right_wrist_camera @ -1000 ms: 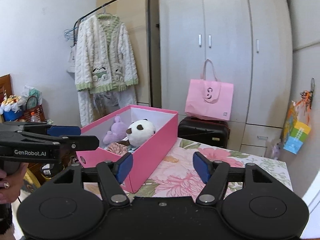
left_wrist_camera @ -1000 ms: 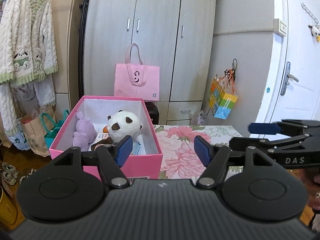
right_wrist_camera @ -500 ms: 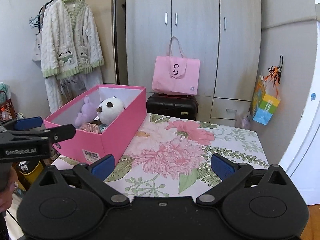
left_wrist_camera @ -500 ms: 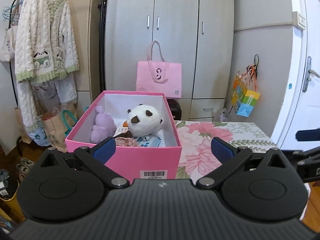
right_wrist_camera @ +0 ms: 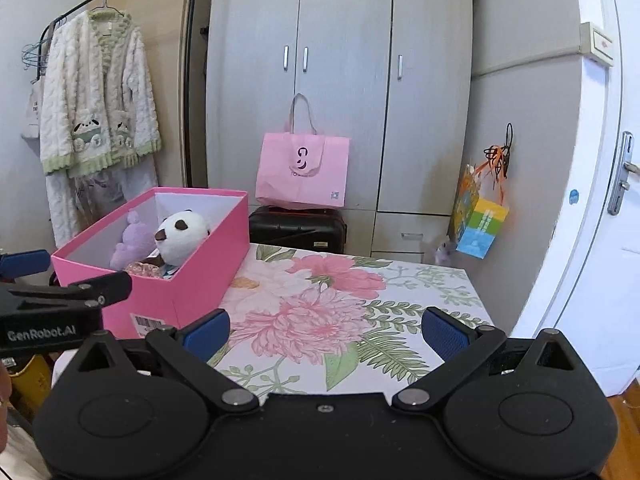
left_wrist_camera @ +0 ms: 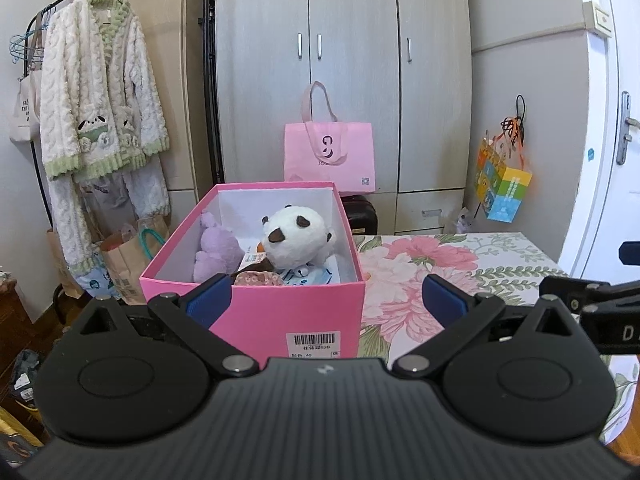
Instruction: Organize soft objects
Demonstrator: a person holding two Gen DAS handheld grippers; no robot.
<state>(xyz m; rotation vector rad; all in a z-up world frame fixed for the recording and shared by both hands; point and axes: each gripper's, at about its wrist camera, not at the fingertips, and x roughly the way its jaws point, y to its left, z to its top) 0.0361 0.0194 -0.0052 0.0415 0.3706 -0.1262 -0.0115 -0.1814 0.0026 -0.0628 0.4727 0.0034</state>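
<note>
A pink box (left_wrist_camera: pixel 256 316) (right_wrist_camera: pixel 192 264) stands on the left end of the flowered table (left_wrist_camera: pixel 440 264) (right_wrist_camera: pixel 340 304). Inside it lie a white panda plush (left_wrist_camera: pixel 298 234) (right_wrist_camera: pixel 182 236), a purple plush (left_wrist_camera: pixel 218 248) (right_wrist_camera: pixel 134 240) and a small flowered cloth item (left_wrist_camera: pixel 256 279) (right_wrist_camera: pixel 142 269). My left gripper (left_wrist_camera: pixel 326 300) is open, just in front of the box's near wall, with nothing between its blue pads. Over the table's flower print, my right gripper (right_wrist_camera: pixel 326 330) is open and empty too. Each gripper shows at the edge of the other's view.
Behind the table stand a grey wardrobe (left_wrist_camera: pixel 344 60), a pink tote bag (left_wrist_camera: pixel 330 160) (right_wrist_camera: pixel 304 172) and a black suitcase (right_wrist_camera: pixel 298 228). A fluffy cardigan (left_wrist_camera: pixel 96 108) hangs on a rack at the left. A white door (right_wrist_camera: pixel 600 200) is at the right, with a colourful bag (right_wrist_camera: pixel 478 220) hung beside it.
Both grippers' jaws have spread wide from a narrower gap. Both views have swung so the box and table sit more centred and lower.
</note>
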